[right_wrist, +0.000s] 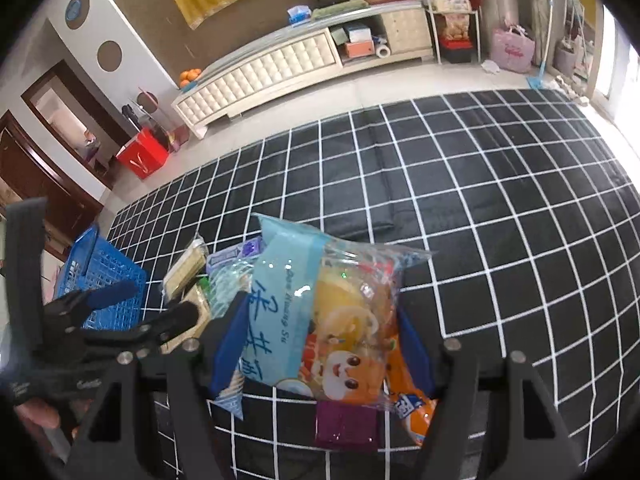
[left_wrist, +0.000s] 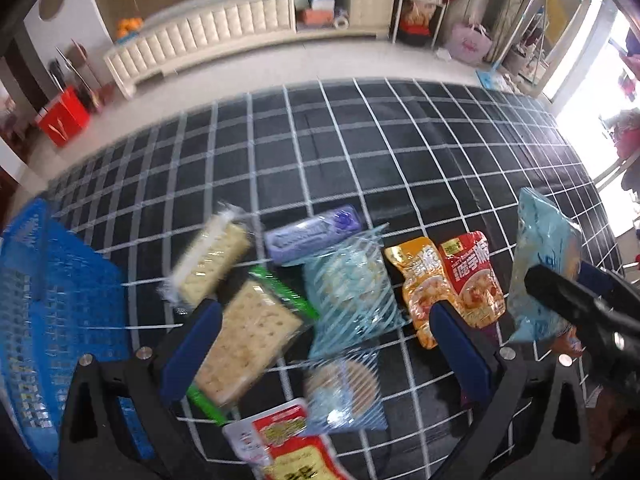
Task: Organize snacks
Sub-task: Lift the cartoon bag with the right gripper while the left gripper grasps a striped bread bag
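Our right gripper (right_wrist: pixel 320 336) pinches the light-blue pastry bag (right_wrist: pixel 316 312) between its jaws; our left gripper (left_wrist: pixel 324 332) hangs spread over cracker packs (left_wrist: pixel 248 340), blue basket (left_wrist: pixel 56 320) just outside its left jaw.

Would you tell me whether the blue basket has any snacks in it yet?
Cannot tell. The basket shows mostly blue mesh in the left view, blurred, and the left gripper hides part of it in the right view.

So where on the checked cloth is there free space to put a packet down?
The far black-and-white checked cloth, beyond the purple packet, is bare. The near side is crowded with snacks, from the blue plastic basket to the red pouch.
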Demonstrator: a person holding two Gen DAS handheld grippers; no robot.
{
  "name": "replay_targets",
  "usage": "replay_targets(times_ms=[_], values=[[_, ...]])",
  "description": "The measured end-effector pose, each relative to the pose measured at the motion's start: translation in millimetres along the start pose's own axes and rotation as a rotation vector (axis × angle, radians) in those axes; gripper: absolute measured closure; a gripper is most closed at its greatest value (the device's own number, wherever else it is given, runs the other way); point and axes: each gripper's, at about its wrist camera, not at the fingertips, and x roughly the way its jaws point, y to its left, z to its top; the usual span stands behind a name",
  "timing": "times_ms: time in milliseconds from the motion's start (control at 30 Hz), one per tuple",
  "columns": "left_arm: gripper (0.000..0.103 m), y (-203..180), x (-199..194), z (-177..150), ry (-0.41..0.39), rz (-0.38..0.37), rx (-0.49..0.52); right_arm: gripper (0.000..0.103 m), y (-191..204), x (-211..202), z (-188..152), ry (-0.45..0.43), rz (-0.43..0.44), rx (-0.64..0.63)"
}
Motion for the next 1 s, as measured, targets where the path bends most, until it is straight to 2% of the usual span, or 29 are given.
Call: replay_targets(times_ms=[167, 333, 433, 533, 600, 667, 700, 867, 1000], values=[[0.004, -3, 31, 15, 0.063, 0.025, -0.013, 0.030, -1, 6, 3, -0.001, -0.015, -0.022], [0.017, -9, 56, 20, 0.113, 0.070, -0.007, 0.030, -4, 8, -3, 0.014, -0.013, -0.023], [0.017, -12, 66, 22, 0.120, 0.052, -0.006, 0.030, -4, 4, -5, 0.003, -0.013, -0.030], [0.017, -15, 78, 22, 0.138, 0.075, 0.010, 0.030, -3, 3, -5, -0.005, -0.029, -0.039], [0.019, -15, 83, 23, 0.152, 0.071, -0.002, 0.030, -5, 6, -6, 0.006, -0.031, -0.036], [0.028, -12, 89, 22, 0.160, 0.044, -0.023, 0.030, -6, 9, -7, 0.009, -0.037, -0.031], [0.037, -10, 91, 21, 0.160, 0.025, -0.032, 0.030, -5, 10, -8, 0.012, -0.037, -0.029], [0.042, -13, 90, 14, 0.139, 0.021, 0.001, 0.030, -4, 10, -8, 0.014, -0.045, -0.036], [0.043, -14, 78, 8, 0.134, -0.005, -0.020, 0.030, -6, 14, -7, 0.019, -0.042, -0.025]])
